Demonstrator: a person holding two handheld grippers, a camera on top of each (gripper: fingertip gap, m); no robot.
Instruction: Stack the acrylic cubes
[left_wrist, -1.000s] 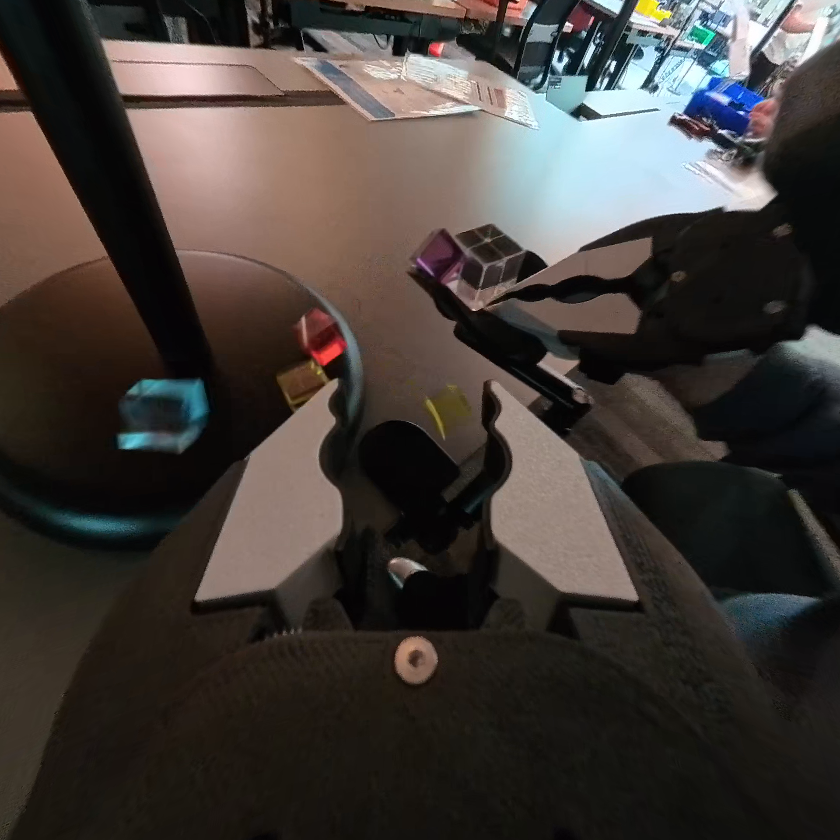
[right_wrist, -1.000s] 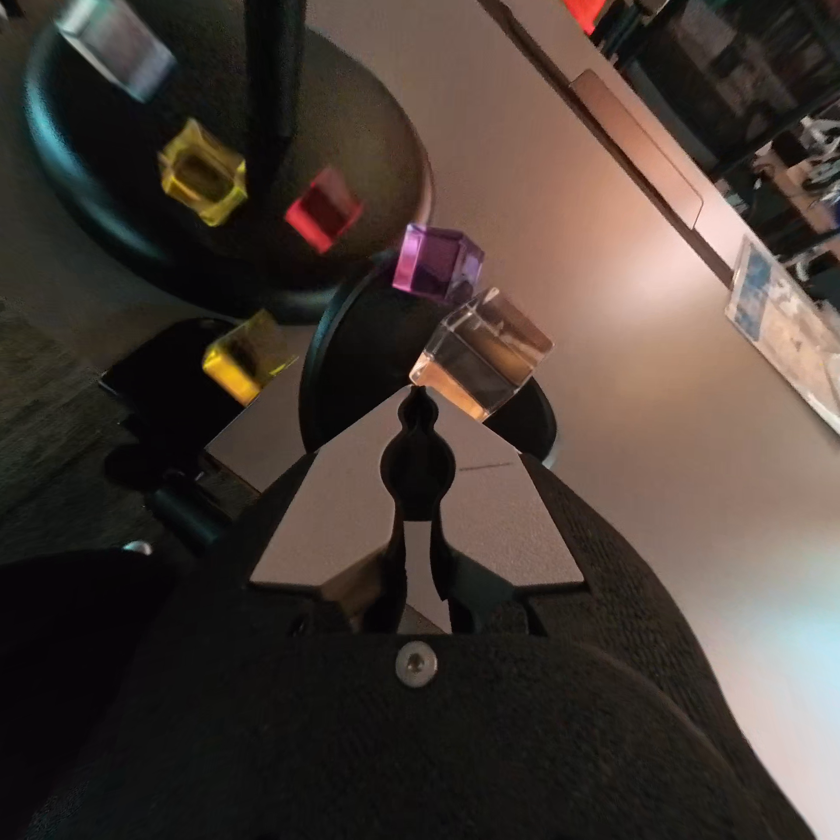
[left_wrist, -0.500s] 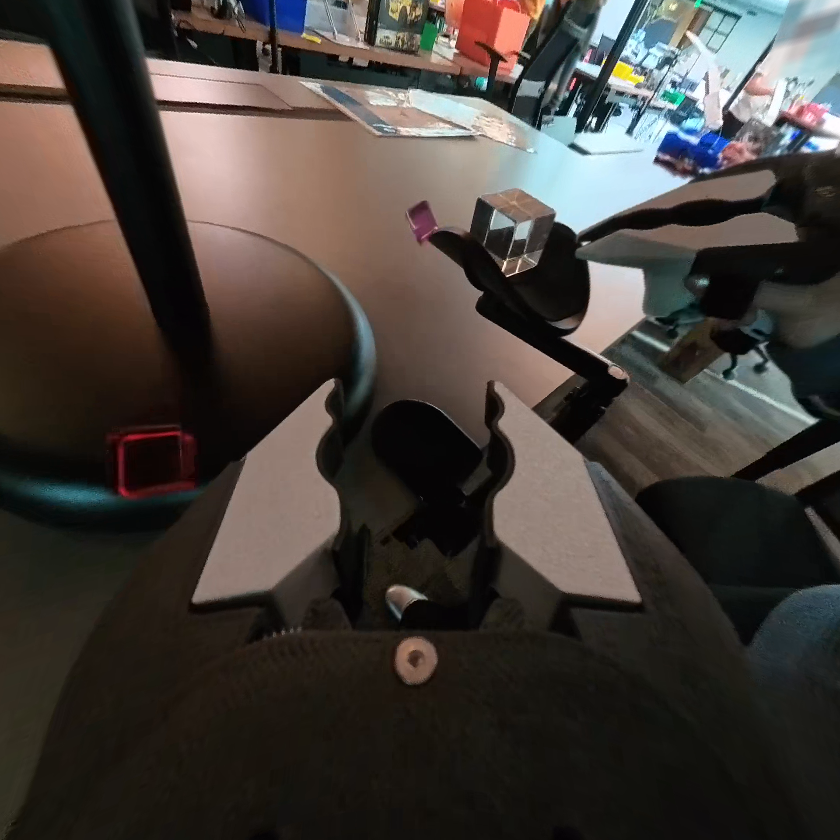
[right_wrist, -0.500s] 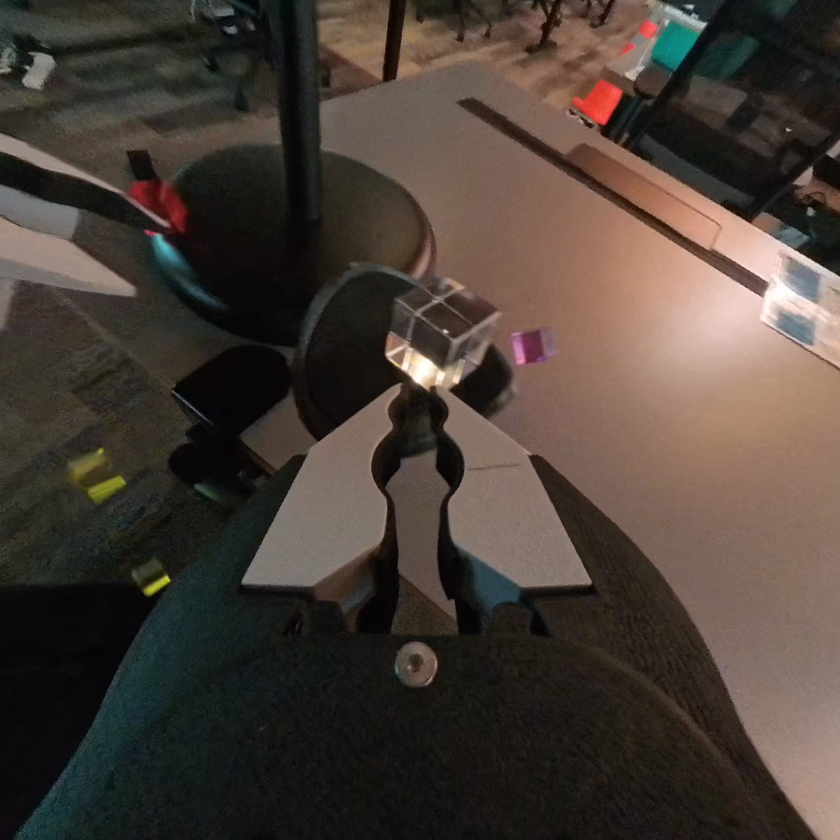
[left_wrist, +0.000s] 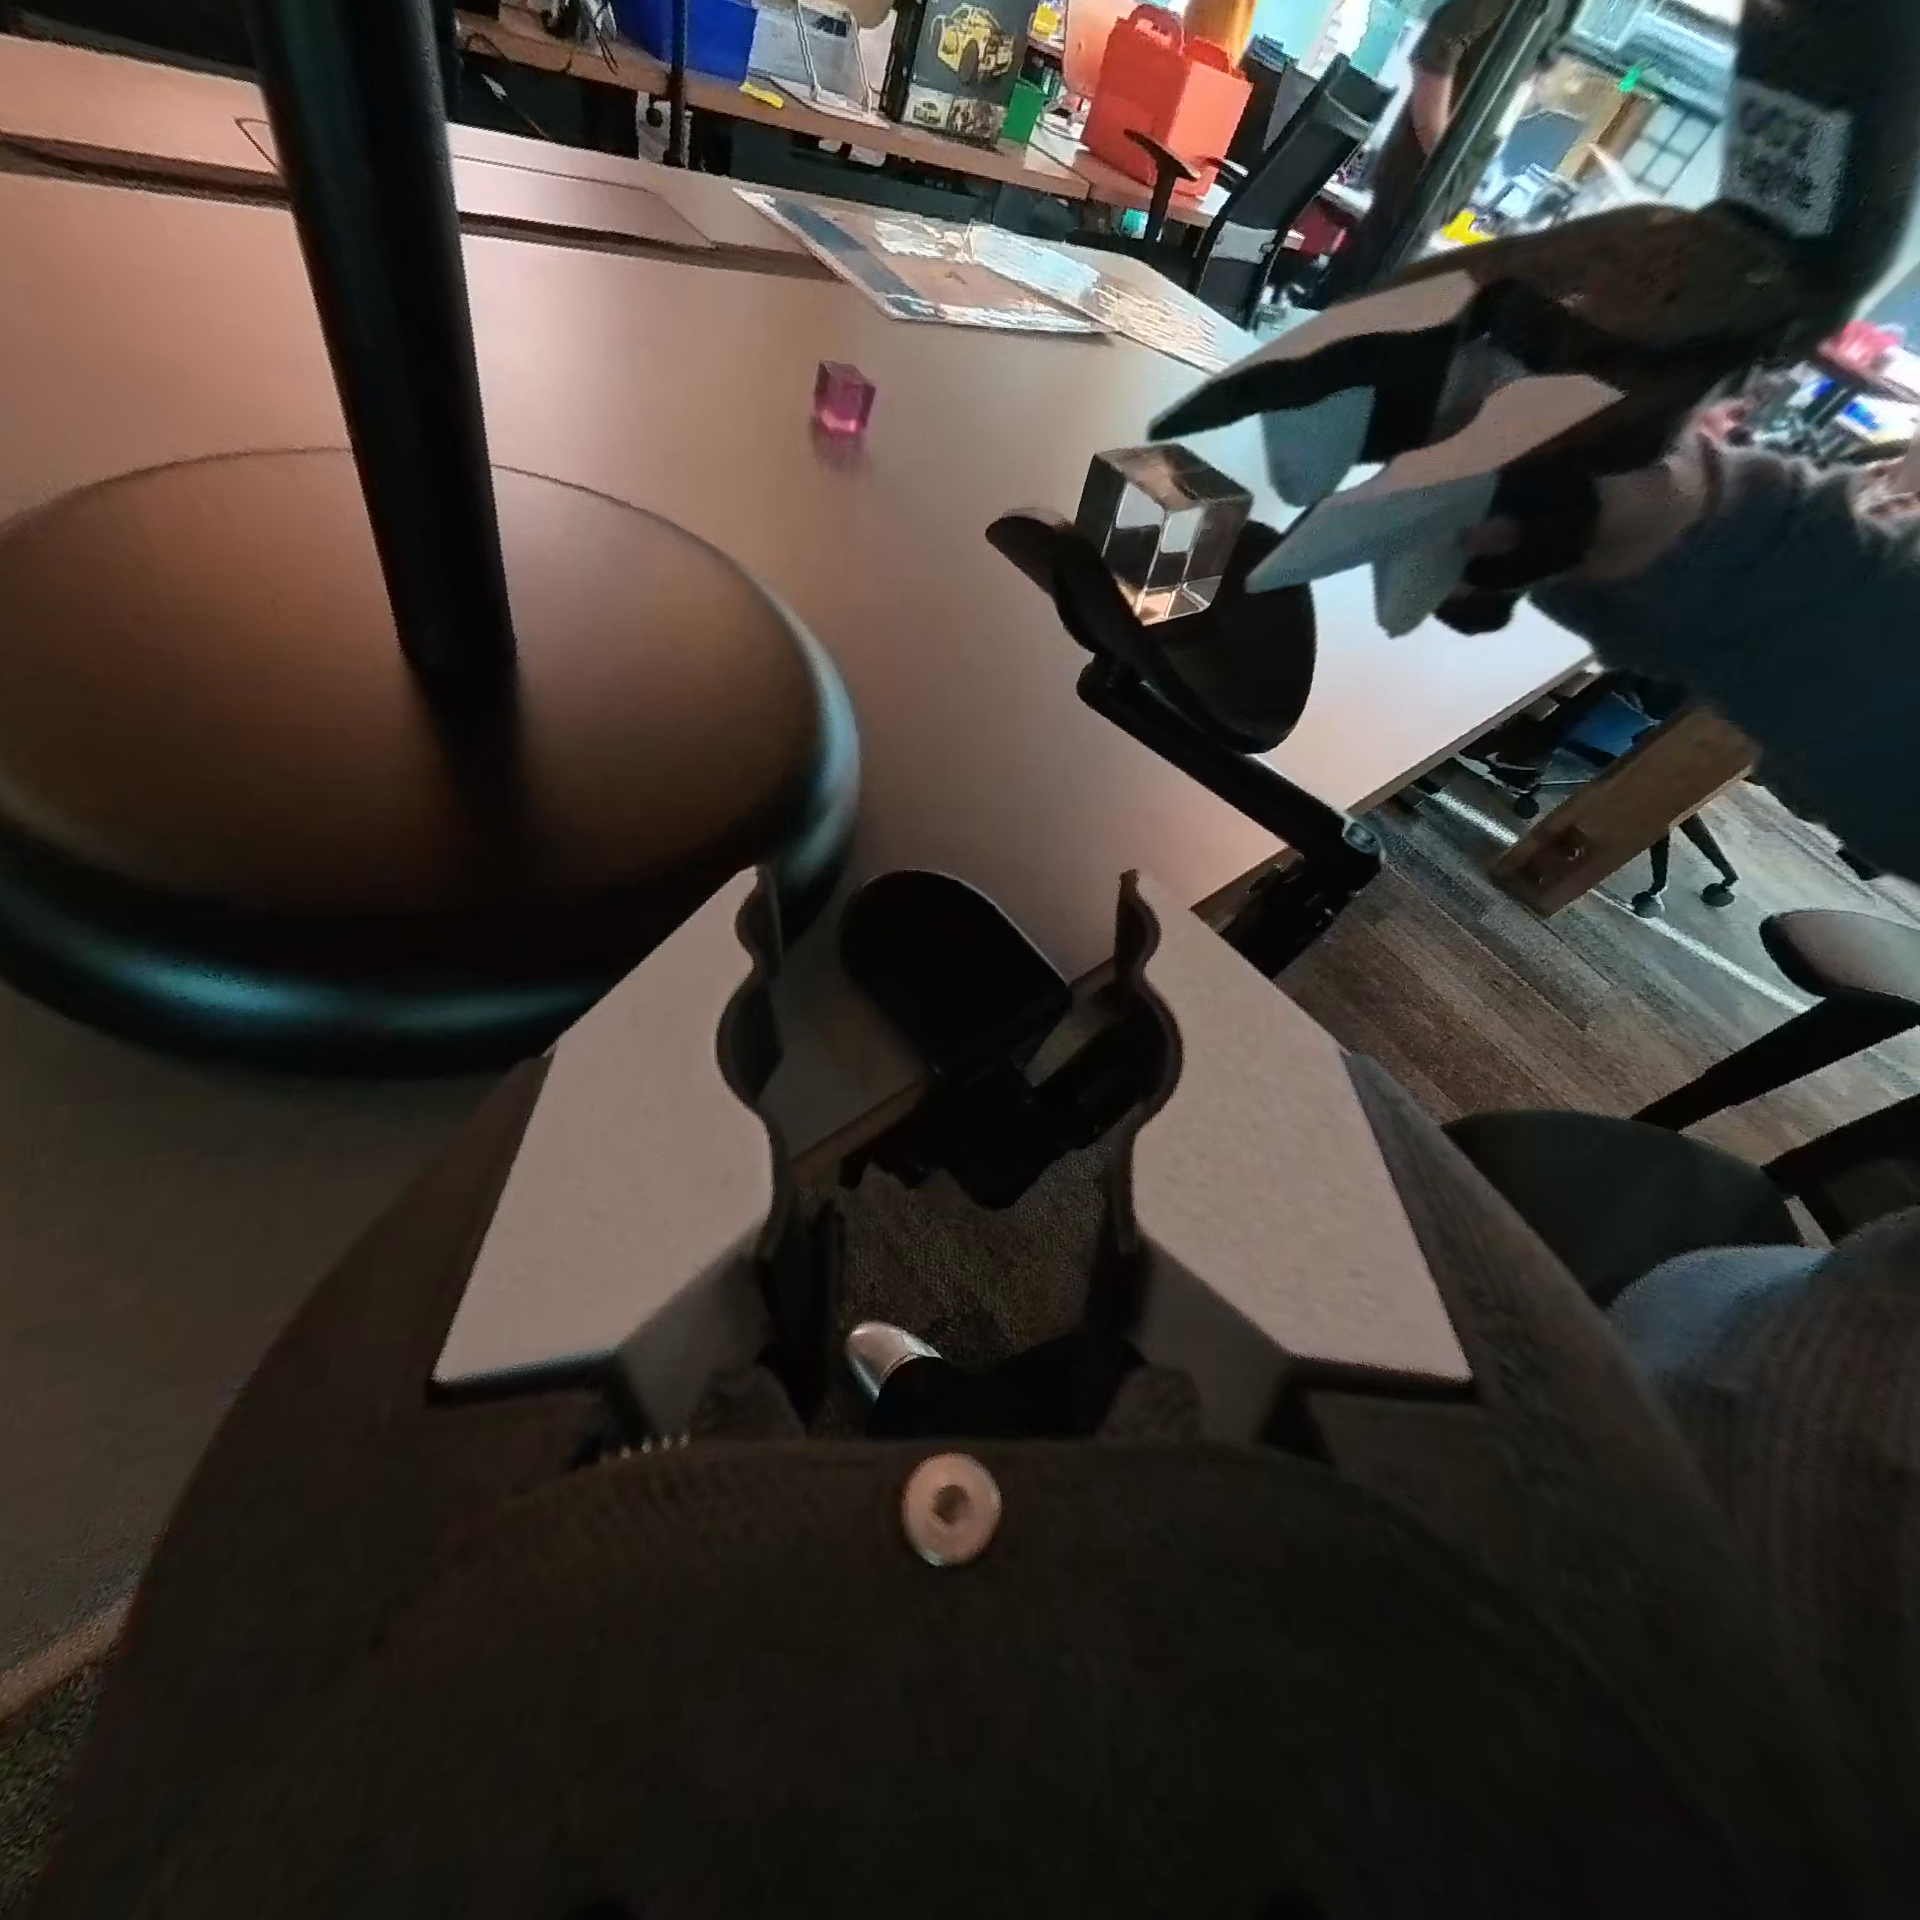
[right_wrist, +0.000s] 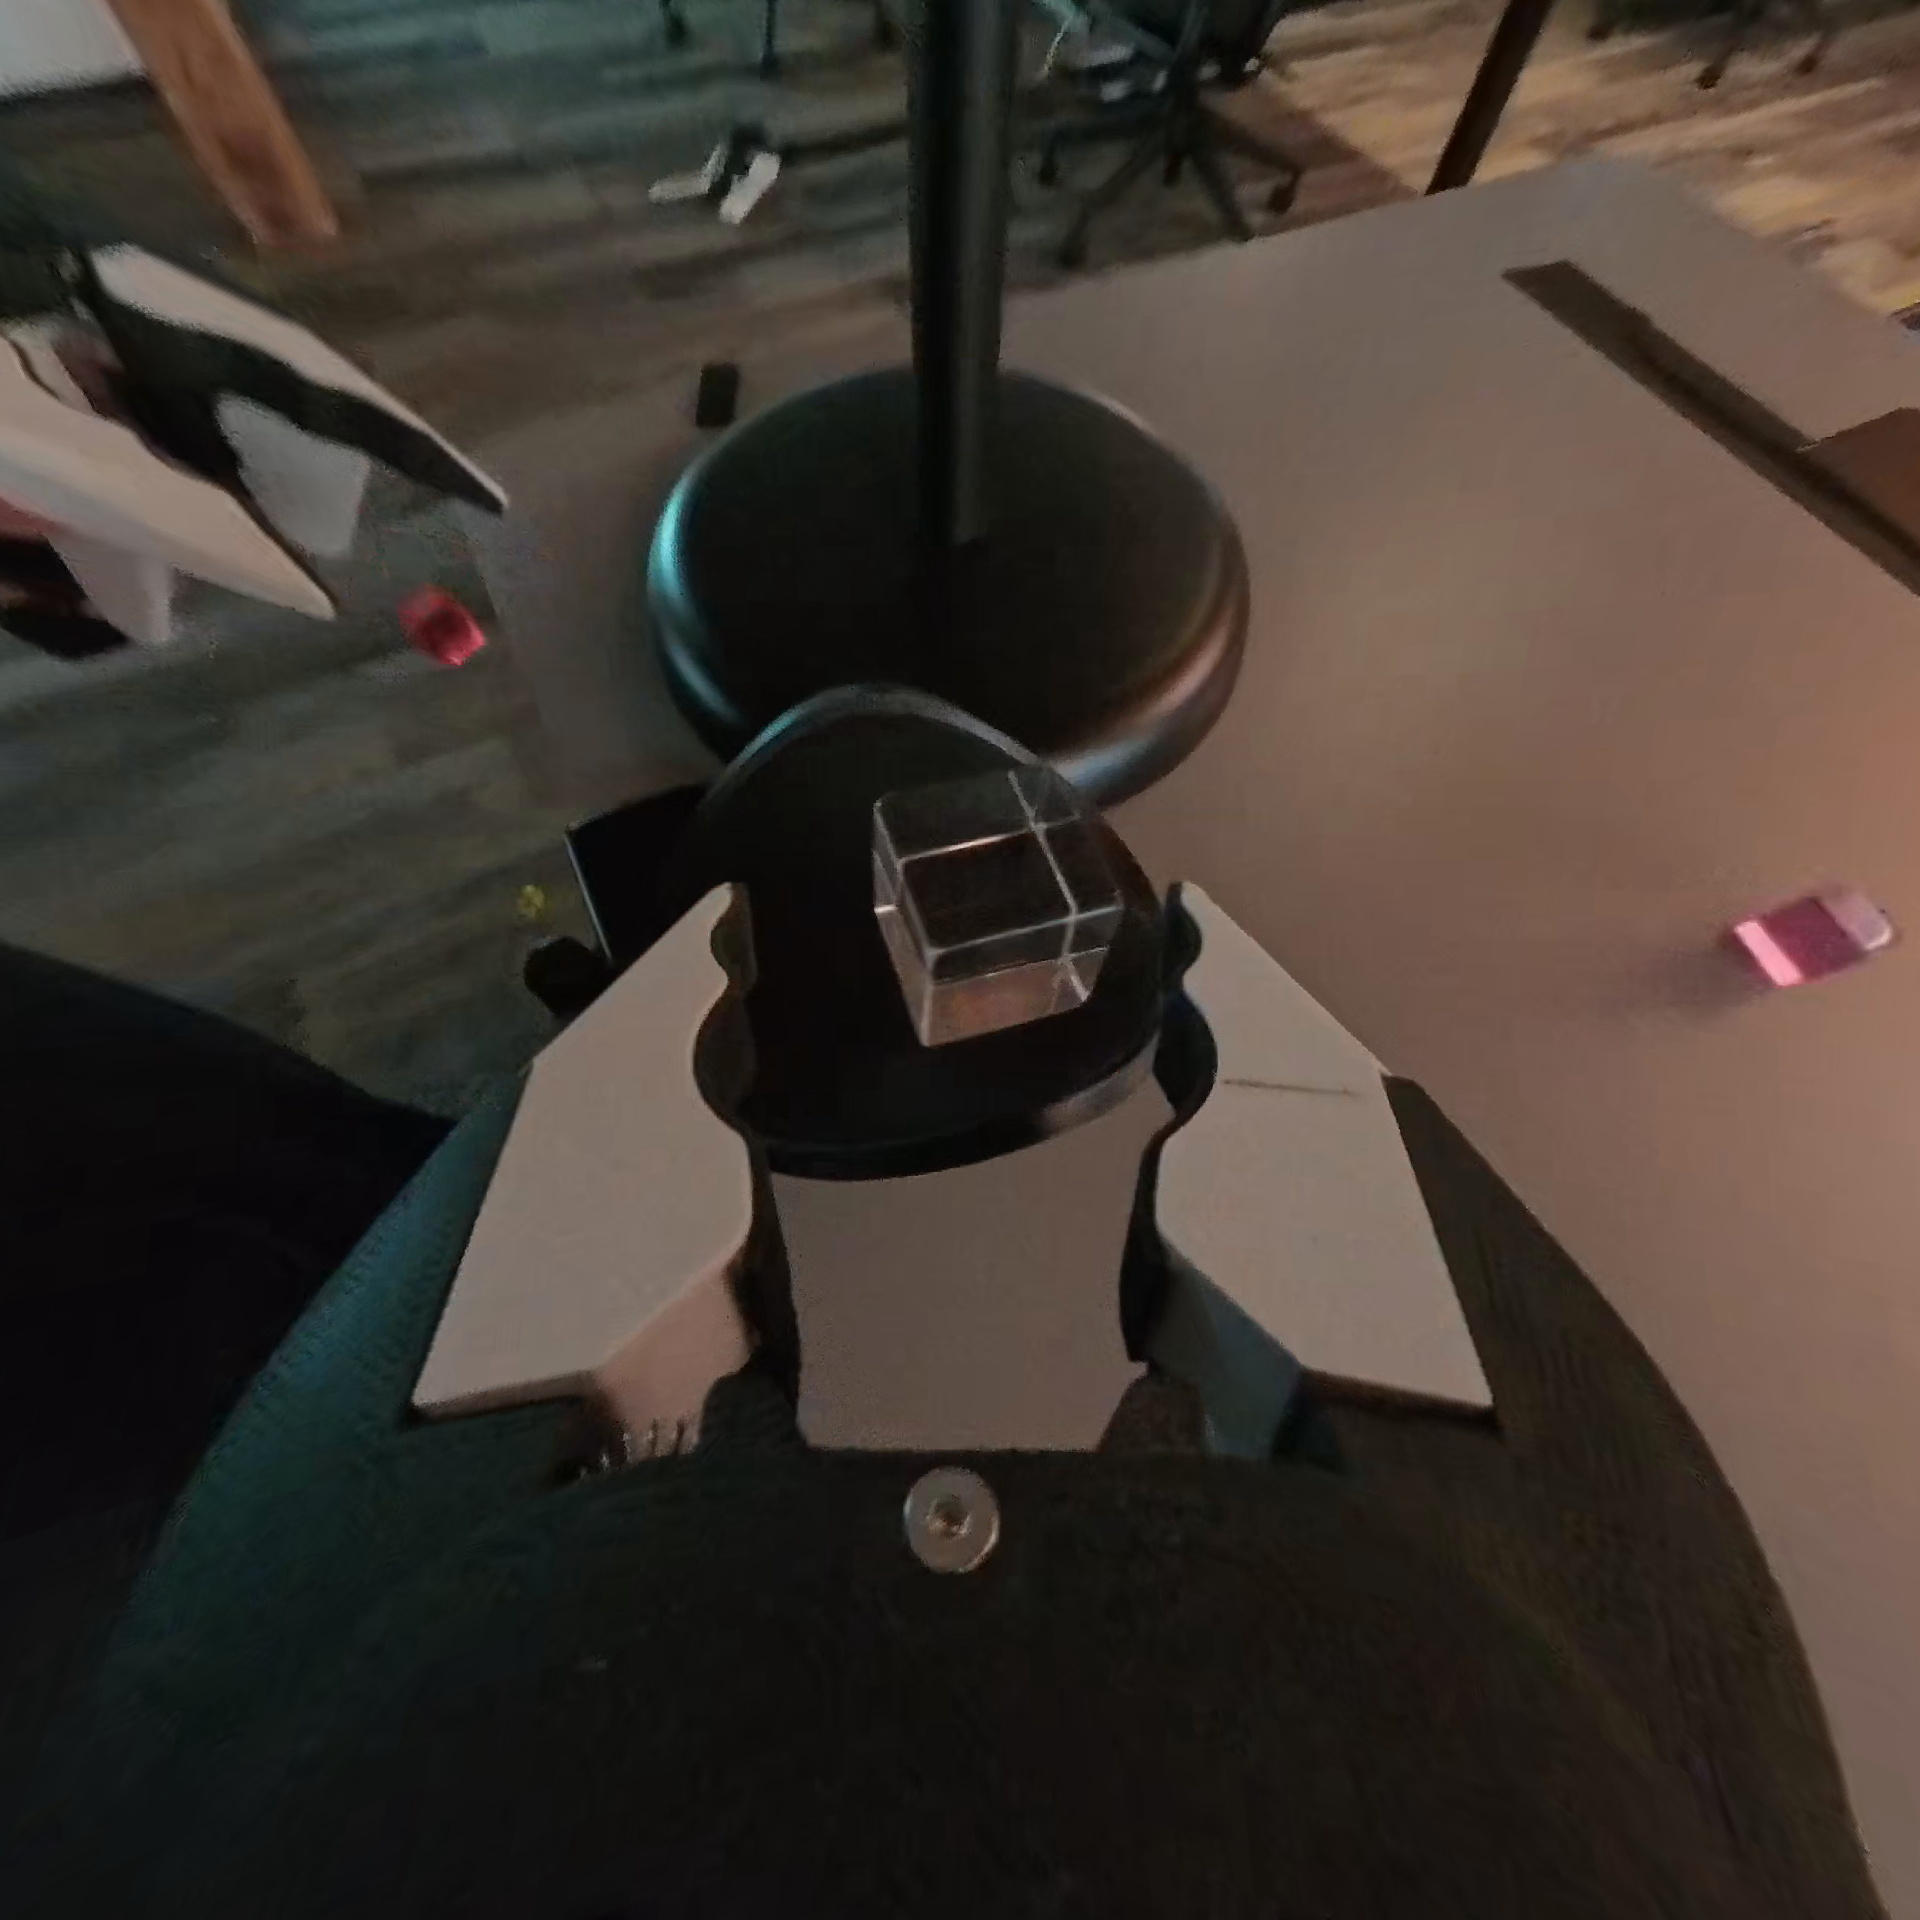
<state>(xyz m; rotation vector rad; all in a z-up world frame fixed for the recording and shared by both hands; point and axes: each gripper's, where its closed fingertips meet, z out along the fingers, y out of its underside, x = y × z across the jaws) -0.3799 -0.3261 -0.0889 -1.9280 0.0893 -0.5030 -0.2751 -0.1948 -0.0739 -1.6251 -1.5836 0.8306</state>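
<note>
Resting on a black rounded pad (right_wrist: 831, 935) fixed on an arm at the worktop (right_wrist: 1455, 727) edge, a clear cube (right_wrist: 997, 914) sits between the spread fingers of the right gripper (right_wrist: 956, 904), which do not touch it. The left gripper (left_wrist: 945, 904) is also spread and bare, hovering over a smaller black pad (left_wrist: 935, 977) beside the round black base (left_wrist: 416, 727) of a stand with an upright pole (left_wrist: 384, 312). A pink cube (left_wrist: 844, 395) lies farther out on the worktop, and a red cube (right_wrist: 442, 623) shows near the left gripper over the floor.
</note>
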